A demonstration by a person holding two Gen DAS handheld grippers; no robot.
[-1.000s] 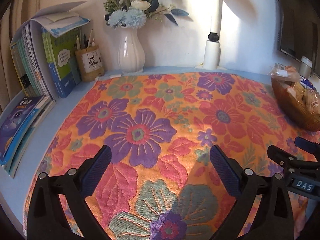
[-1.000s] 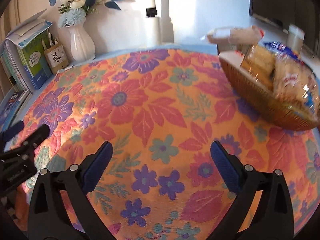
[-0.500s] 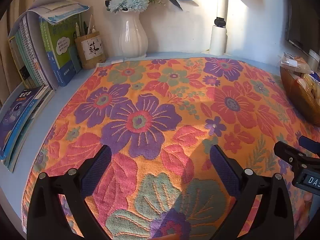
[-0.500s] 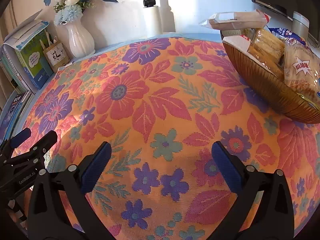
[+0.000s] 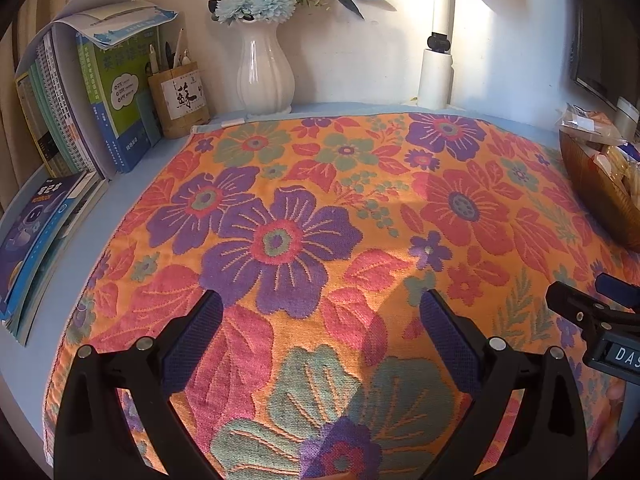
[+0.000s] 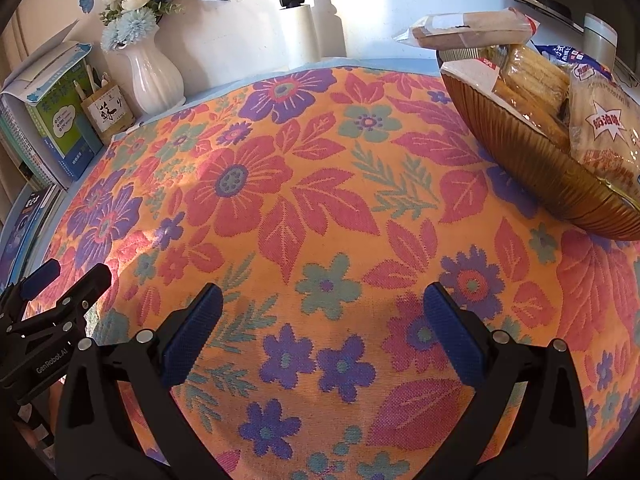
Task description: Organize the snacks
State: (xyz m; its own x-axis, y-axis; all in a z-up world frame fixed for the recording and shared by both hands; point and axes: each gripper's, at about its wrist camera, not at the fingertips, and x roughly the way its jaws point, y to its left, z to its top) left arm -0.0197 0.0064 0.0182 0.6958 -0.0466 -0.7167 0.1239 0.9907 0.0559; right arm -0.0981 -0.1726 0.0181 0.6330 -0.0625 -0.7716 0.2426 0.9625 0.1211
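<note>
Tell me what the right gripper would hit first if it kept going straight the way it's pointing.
Probably the floral cloth: the open right gripper tilts down toward it. The snack basket sits off to its right.

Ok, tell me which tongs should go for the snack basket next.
Right. The right tongs are open with the snack basket close ahead; for the left tongs, also open, it lies at the far right edge.

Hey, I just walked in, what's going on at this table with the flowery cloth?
A person holds a pair of tongs in each hand, and both the left tongs and the right tongs are open and empty above the floral tablecloth. Packaged snacks are piled in a brown ribbed bowl on the right side. Nothing is being gripped at this moment. Books, a pen holder and a white flower vase stand along the back.
</note>
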